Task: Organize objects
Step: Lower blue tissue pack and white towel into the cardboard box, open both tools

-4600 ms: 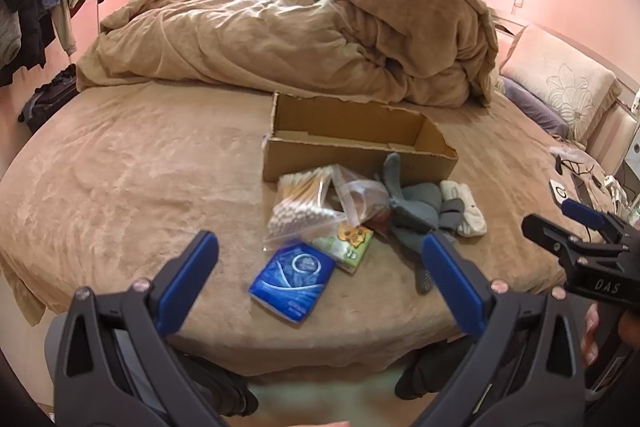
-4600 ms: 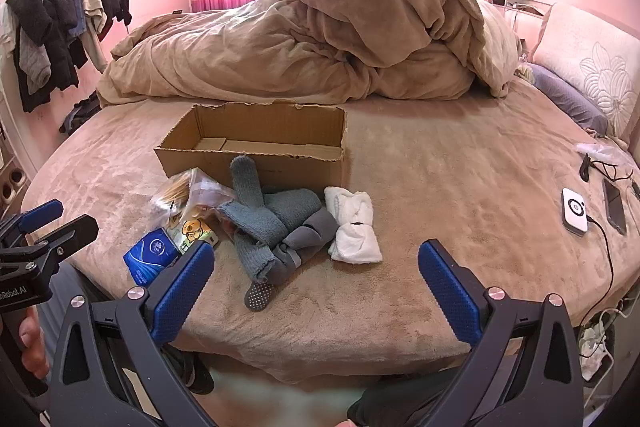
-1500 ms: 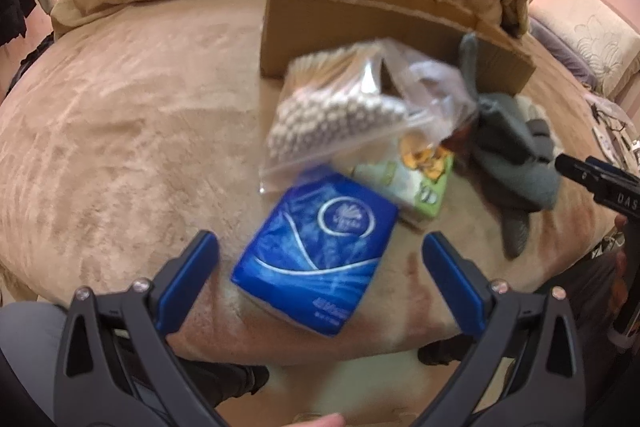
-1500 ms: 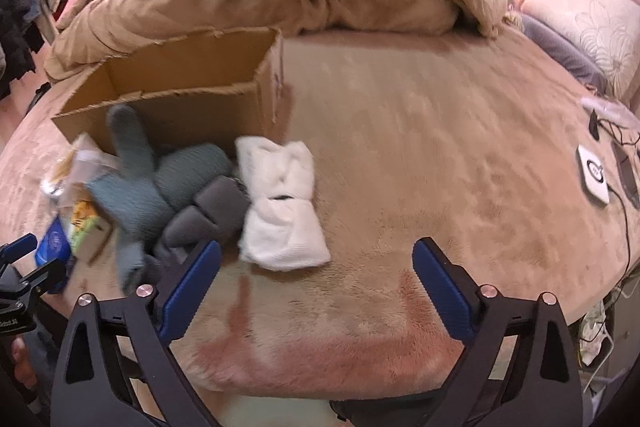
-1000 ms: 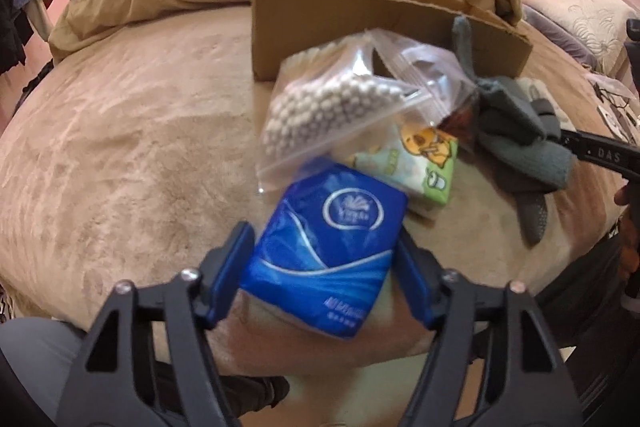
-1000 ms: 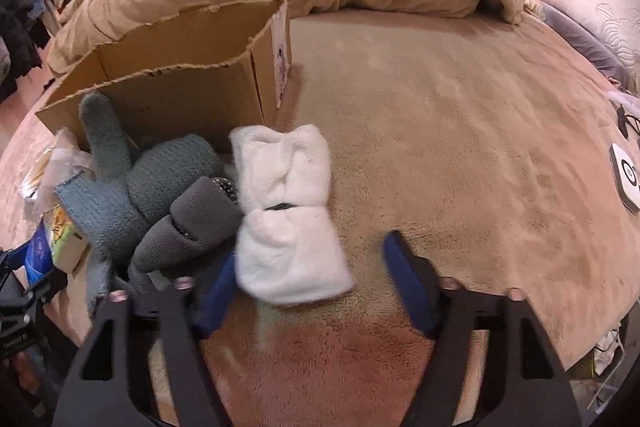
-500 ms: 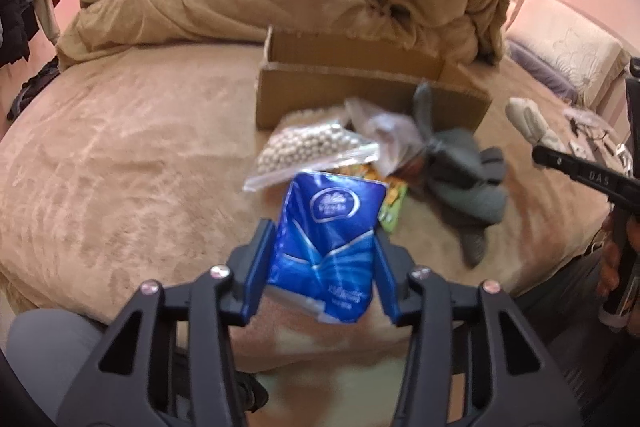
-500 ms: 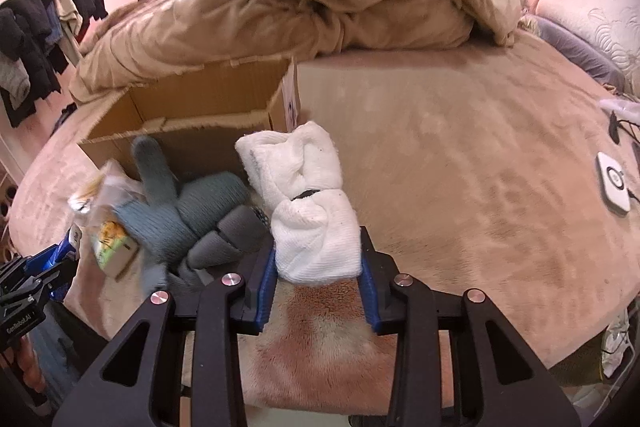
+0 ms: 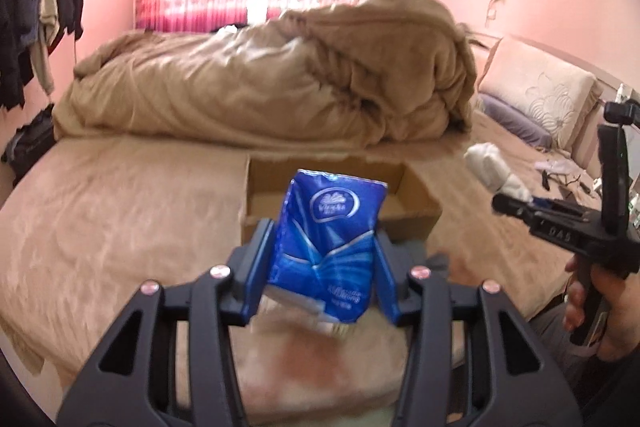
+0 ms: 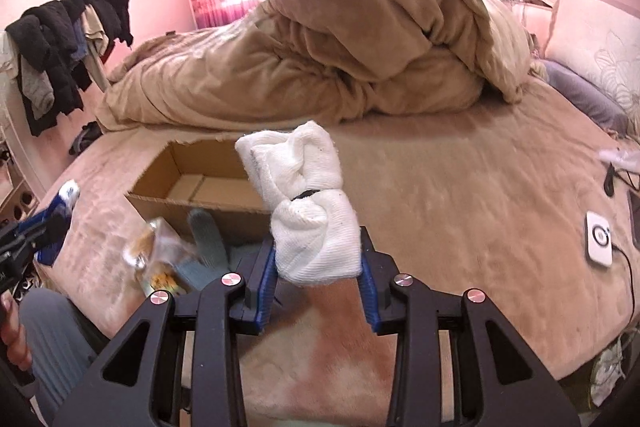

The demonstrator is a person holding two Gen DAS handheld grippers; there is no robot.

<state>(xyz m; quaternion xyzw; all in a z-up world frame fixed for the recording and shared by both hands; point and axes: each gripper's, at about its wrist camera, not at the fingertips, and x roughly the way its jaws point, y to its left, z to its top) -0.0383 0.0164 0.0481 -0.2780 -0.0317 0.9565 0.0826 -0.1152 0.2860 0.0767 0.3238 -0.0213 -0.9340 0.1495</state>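
Observation:
My left gripper (image 9: 324, 267) is shut on a blue tissue pack (image 9: 326, 239) and holds it in the air in front of the open cardboard box (image 9: 416, 217) on the bed. My right gripper (image 10: 318, 275) is shut on a rolled white sock bundle (image 10: 308, 203), lifted above the bed just right of the box (image 10: 192, 203). The sock bundle also shows in the left wrist view (image 9: 494, 169). A grey glove (image 10: 206, 239) and a clear bag of small items (image 10: 156, 251) lie in front of the box.
A heaped tan duvet (image 10: 340, 47) fills the back of the bed. A white charger pad (image 10: 599, 239) with cable lies at the right. Pillows (image 9: 536, 99) sit far right. Dark clothes (image 10: 60, 39) hang at the left.
Both grippers closed on their objects and rose: the left lifted the tissue pack off the bed, the right lifted the sock bundle higher, toward the box.

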